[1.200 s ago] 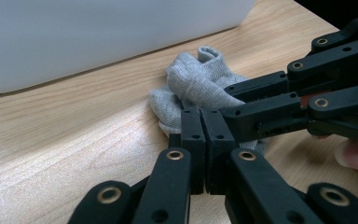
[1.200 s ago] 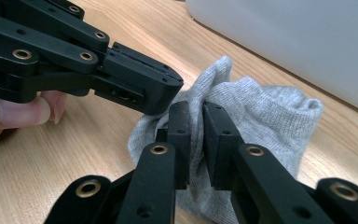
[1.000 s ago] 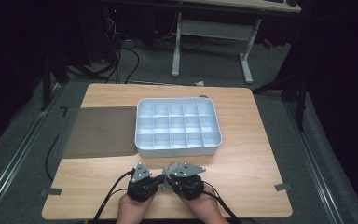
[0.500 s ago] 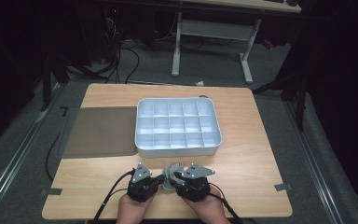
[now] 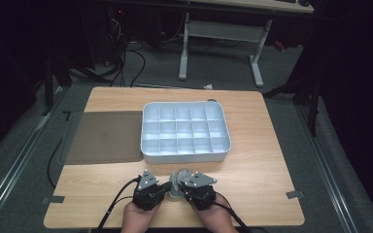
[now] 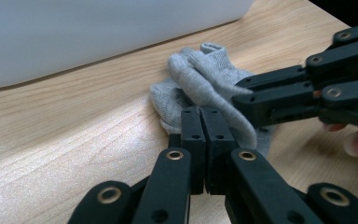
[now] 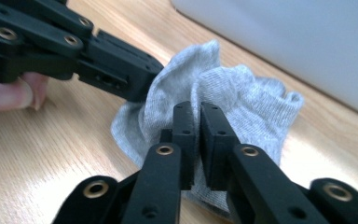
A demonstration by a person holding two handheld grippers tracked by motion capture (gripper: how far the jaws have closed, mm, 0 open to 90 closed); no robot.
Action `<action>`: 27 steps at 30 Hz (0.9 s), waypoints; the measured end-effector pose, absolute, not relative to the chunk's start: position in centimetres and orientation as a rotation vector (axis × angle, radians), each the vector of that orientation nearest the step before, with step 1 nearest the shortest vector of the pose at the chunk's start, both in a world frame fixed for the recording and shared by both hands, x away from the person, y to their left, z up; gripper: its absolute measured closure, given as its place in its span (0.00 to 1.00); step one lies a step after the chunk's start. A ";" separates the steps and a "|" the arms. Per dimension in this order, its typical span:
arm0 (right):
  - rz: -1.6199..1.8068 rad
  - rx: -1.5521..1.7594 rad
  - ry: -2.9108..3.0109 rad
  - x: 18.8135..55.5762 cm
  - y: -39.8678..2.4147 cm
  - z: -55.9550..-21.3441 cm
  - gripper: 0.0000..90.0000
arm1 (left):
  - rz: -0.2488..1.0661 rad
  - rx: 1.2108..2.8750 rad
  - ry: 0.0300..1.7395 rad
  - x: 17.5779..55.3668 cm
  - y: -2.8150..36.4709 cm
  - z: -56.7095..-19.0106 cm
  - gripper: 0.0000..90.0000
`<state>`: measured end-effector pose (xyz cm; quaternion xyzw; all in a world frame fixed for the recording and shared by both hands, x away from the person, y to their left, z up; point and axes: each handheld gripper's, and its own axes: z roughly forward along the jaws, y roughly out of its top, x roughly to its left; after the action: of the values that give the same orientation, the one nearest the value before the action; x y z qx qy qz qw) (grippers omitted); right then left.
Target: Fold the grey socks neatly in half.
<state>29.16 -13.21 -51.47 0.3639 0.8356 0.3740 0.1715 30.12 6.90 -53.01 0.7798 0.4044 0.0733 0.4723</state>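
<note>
One grey sock (image 5: 177, 180), soft knit and crumpled into folds, lies on the worktop (image 5: 252, 174) near its front edge, just in front of the white tray (image 5: 148, 145) and between the two grippers. In the right gripper view the sock (image 7: 242, 98) bunches up in ridges, its fine ribbed weave plain to see. The right gripper (image 7: 199, 126) has just been closing its jaws, and they now stand narrow with a fold of the sock pinched between the pads. In the left gripper view the left gripper (image 6: 204, 135) has its jaws pressed together at the near edge of the sock (image 6: 200, 79); whether cloth is caught between them I cannot tell. The other gripper comes in from the right of that view with its tips on the fabric.

From above, the left gripper (image 5: 164, 188) and right gripper (image 5: 180, 187) sit close together, each held in one hand, two hands in all, with black cables trailing back over the front edge.

The tray is one shallow rectangular box of smooth white plastic with rounded corners, split by thin walls into fifteen square compartments, three rows of five. Touching its left side lies one flat, dark translucent sheet (image 5: 104, 137), about as large as the tray.

The worktop is pale wood grain, rectangular with rounded corners. Bare wood lies open to the right of the tray and along the front on both sides of the hands. Grey floor (image 5: 340, 165) surrounds it.
</note>
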 end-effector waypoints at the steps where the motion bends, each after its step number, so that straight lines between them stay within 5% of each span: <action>1: 1.075 1.020 2.366 29.1 -13.2 -51.2 0.97 | 0.179 1.910 0.989 30.1 6.9 -53.0 0.99; 27: 1.110 0.989 2.430 28.5 -11.4 -52.5 0.97 | 0.230 1.849 0.968 29.9 8.0 -51.3 0.98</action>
<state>28.50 -11.37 -52.54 0.3436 0.8439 0.3854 0.1459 29.86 8.00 -51.30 0.7637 0.4000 0.0949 0.4977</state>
